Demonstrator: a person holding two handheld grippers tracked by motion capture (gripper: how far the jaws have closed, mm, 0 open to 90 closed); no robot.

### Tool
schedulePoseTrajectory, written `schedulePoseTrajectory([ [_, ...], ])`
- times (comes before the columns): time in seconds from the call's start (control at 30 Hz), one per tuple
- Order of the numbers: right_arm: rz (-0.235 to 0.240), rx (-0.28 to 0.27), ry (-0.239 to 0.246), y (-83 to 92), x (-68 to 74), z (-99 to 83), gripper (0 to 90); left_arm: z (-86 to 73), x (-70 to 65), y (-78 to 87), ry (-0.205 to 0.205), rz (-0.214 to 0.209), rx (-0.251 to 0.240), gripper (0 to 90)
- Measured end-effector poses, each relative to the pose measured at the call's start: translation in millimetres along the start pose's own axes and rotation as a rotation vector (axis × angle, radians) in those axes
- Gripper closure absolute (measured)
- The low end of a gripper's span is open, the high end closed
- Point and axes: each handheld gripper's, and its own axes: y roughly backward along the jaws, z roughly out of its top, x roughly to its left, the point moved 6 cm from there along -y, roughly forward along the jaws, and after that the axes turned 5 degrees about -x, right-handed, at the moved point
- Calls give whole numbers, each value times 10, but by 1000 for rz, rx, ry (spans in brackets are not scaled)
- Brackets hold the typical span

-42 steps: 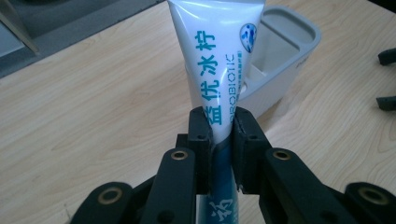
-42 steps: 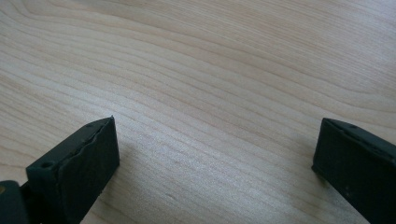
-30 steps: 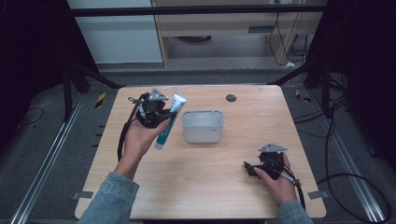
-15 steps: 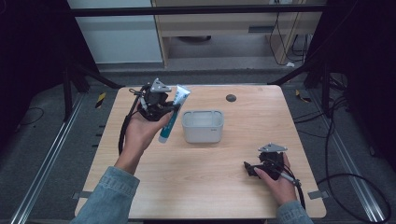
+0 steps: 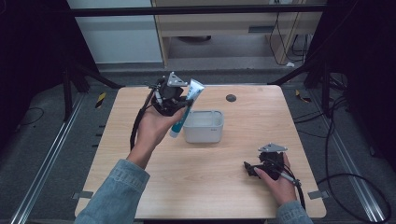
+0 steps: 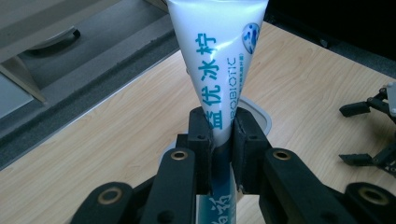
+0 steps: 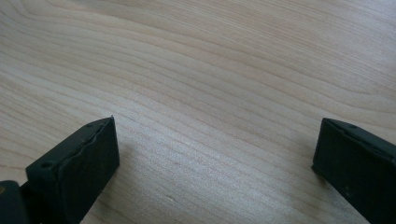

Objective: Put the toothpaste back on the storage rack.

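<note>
**Toothpaste tube hanging just left of the tub, drop not done yet**

Toothpaste tube (image 5: 185,110) is up in the air, pinched in the left gripper (image 5: 173,99); in the left gripper view the jaws are squeezed in on the lower body of the tube (image 6: 219,70), which runs up and away to its flat crimped end, while the rest hangs below the pads (image 6: 201,133). From the high view it sits tilted, lower end just beside the left wall of the little white tub (image 5: 204,126) on the wooden table (image 5: 243,186); I can't tell if it's touching the rim.

My take on doing this bit well: slide over until the low end is properly above the tub opening, lower it inside, then ease the grip off; letting go from here it'd probably clip the wall and flop onto the table.

Right gripper (image 5: 261,166) is parked near the front right corner, jaws spread wide with nothing between them, only bare wood; well apart from the action.
</note>
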Motion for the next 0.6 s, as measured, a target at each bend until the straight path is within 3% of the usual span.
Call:
schedulePoseTrajectory([
  [0.17, 0, 0, 1, 0, -1, 0, 6, 89, -63, -12, -5, -6, -18, 792],
  [0.37, 2, -1, -7, -2, 5, 3, 6, 227, -130, -54, -40, 9, -21, 791],
  [0.6, 2, -1, -6, -2, 4, 3, 6, 296, -146, -179, -27, 9, -48, 792],
])
